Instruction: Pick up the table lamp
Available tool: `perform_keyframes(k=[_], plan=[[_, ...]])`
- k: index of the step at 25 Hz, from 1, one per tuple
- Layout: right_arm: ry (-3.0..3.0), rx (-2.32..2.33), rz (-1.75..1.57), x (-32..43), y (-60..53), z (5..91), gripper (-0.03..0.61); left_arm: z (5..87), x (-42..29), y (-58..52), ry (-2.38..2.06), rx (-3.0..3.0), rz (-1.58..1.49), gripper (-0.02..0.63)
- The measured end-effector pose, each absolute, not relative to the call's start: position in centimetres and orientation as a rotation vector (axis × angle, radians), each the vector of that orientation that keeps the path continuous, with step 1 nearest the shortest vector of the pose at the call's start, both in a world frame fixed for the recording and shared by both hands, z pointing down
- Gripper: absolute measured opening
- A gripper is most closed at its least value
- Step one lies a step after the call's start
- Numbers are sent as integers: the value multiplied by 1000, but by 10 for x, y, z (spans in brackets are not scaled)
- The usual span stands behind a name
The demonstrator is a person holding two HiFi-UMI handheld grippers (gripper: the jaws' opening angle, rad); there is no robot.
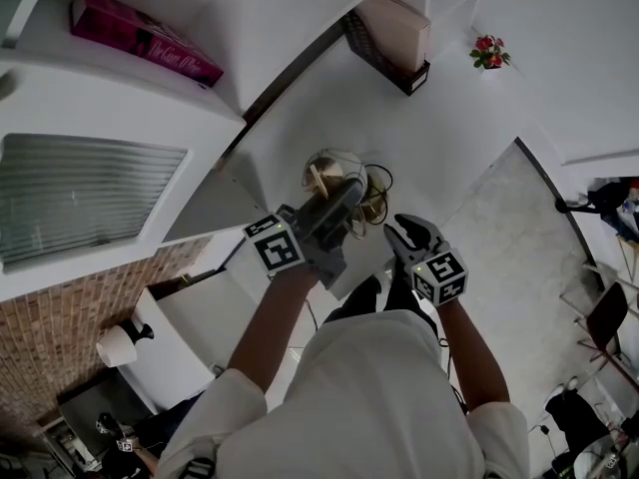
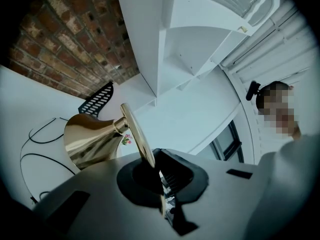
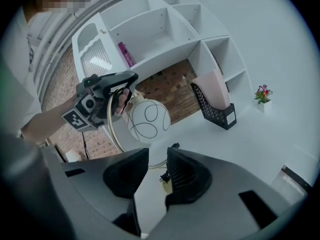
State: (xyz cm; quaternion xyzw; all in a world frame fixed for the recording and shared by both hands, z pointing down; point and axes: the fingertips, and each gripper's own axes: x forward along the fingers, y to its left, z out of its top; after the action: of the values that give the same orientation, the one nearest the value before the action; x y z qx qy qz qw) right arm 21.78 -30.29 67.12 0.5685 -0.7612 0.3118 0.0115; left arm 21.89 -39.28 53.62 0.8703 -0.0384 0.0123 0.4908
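While clamping the left gripper shut on the thin gold hoop of the table lamp, holding the right gripper parted and empty. Locating the lamp on the white desk beside the mesh file holder, on the person's side of it. Likely risking pivoting of the slick hoop between the pads under the weight of the globe shade, swinging it toward the file holder. Also risking snagging of the black power cord, tugging the lamp loose.

Table lamp sits on the desk, left gripper clamped on its hoop, right gripper just right of it. File rack further back, flower pot to its right, book on the shelf, far left.
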Motion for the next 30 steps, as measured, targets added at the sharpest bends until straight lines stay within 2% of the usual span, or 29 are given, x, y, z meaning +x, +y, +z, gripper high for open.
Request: perform_keyframes(k=[30], plan=[[-2327,1736,1375,204,-299,742,194,501,203,-372,21,2127,59,9]])
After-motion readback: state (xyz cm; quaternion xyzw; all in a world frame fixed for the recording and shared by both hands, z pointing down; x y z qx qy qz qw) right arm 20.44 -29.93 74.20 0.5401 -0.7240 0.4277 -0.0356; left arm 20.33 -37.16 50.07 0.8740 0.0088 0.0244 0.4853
